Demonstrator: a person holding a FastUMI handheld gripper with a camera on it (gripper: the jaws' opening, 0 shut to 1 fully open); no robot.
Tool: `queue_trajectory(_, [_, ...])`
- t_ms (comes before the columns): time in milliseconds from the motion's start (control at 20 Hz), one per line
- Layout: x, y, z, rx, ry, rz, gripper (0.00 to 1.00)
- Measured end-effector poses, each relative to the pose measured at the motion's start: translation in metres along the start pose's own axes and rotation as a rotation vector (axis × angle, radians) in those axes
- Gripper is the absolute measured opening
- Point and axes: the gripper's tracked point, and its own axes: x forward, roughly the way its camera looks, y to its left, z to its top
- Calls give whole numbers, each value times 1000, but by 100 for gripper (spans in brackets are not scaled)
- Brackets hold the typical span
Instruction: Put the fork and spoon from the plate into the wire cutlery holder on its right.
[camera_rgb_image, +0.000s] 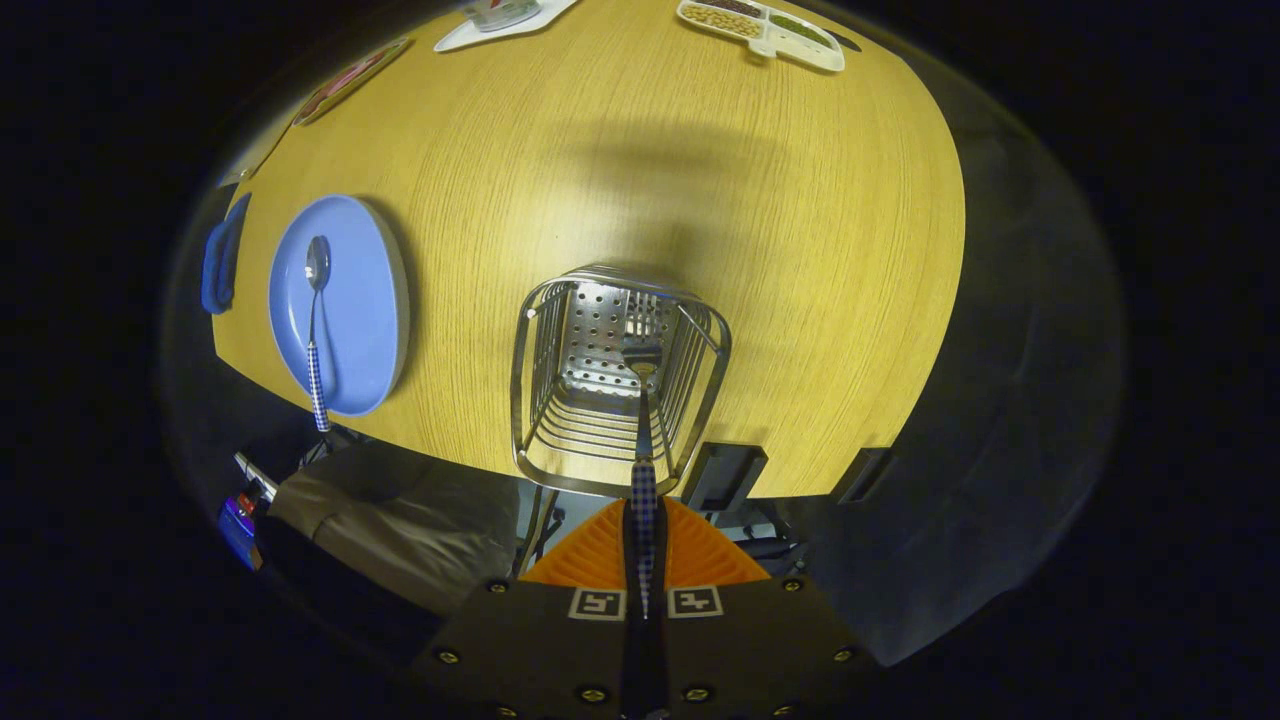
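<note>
Between my two orange ribbed fingers, the checked blue-and-white handle of the steel fork is clamped; the gripper is pressed together on it, with both pads against the handle. From where I sit, the fork runs straight ahead of the fingertips, and its tines hang over the open mouth of the silver wire cutlery holder. I can see the tines against the holder's perforated metal floor, but I cannot tell whether they touch anything inside it.

The holder stands on the yellow wood-grain tabletop, just ahead of the fingers and close to the table's near edge. To its left, well apart from it, lies the round light-blue plate. On that plate rests the steel spoon with the same blue-checked handle, its bowl pointing away from me and the end of its handle sticking out past the plate's near rim. Left of the plate, at the table's edge, I make out a dark blue object that I cannot identify.

Far across the table sits a white divided tray holding brownish and green foods, and beside it another white tray whose contents are too cut off to read.
</note>
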Motion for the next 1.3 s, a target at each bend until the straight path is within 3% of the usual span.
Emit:
queue_trajectory(250, [0,-1,1,3,-4,11,8])
queue_trajectory(500, [-10,1,4,25,-53,35,10])
queue_trajectory(900, [-39,-6,8,31,-163,5,14])
queue_trajectory(1300, [-83,59,-3,3,-378,57,14])
